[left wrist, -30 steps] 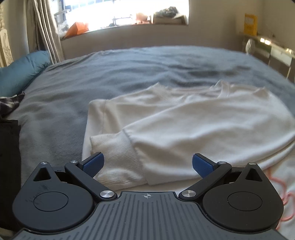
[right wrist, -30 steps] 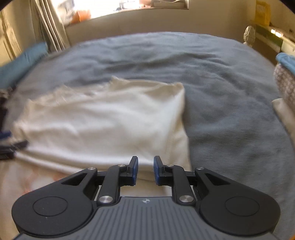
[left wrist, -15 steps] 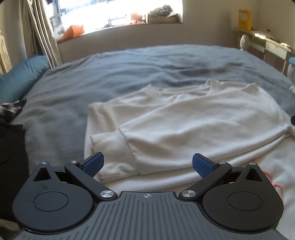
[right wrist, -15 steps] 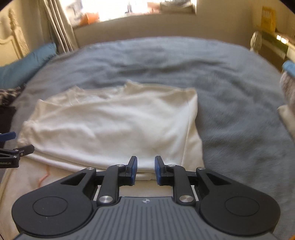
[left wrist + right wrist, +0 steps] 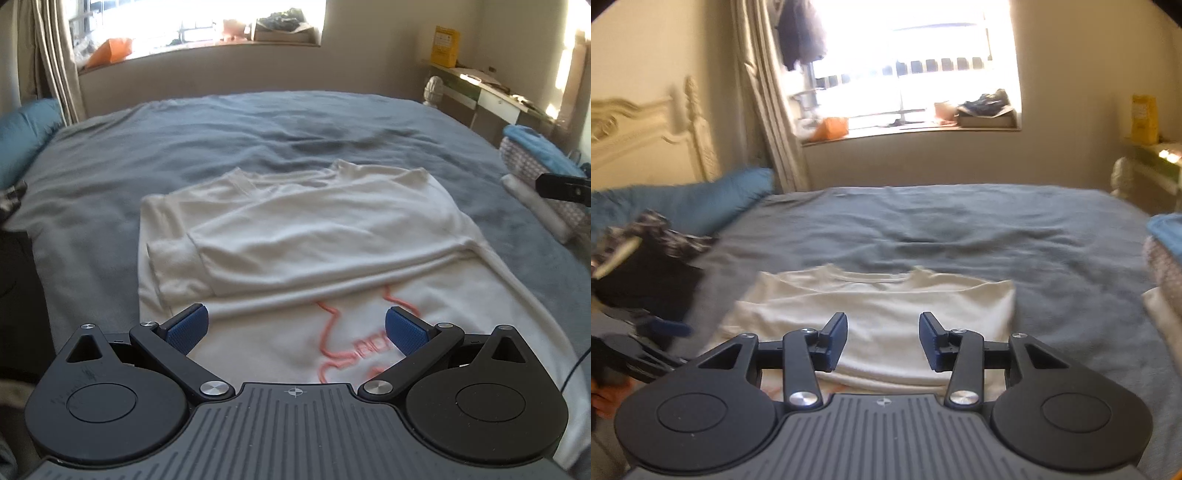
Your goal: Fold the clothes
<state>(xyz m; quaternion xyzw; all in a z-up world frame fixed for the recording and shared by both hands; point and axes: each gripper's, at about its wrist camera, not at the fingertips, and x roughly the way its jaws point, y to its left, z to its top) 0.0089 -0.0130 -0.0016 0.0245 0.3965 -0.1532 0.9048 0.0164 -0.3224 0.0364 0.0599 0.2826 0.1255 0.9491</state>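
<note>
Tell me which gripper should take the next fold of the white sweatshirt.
Probably left. The left gripper hangs open right over the white sweatshirt, near its unfolded printed hem. The right gripper, jaws opening with nothing between them, looks across the far folded half.

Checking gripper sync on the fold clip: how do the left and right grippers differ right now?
Left gripper stands wide open; right gripper has a narrower gap, its jaws opening. Left gripper looks down over the white sweatshirt and its pink print; right gripper points more level, taking in the window and headboard. Shared: blue pads, nothing between the fingers, both above the sweatshirt on the grey blanket.
</note>
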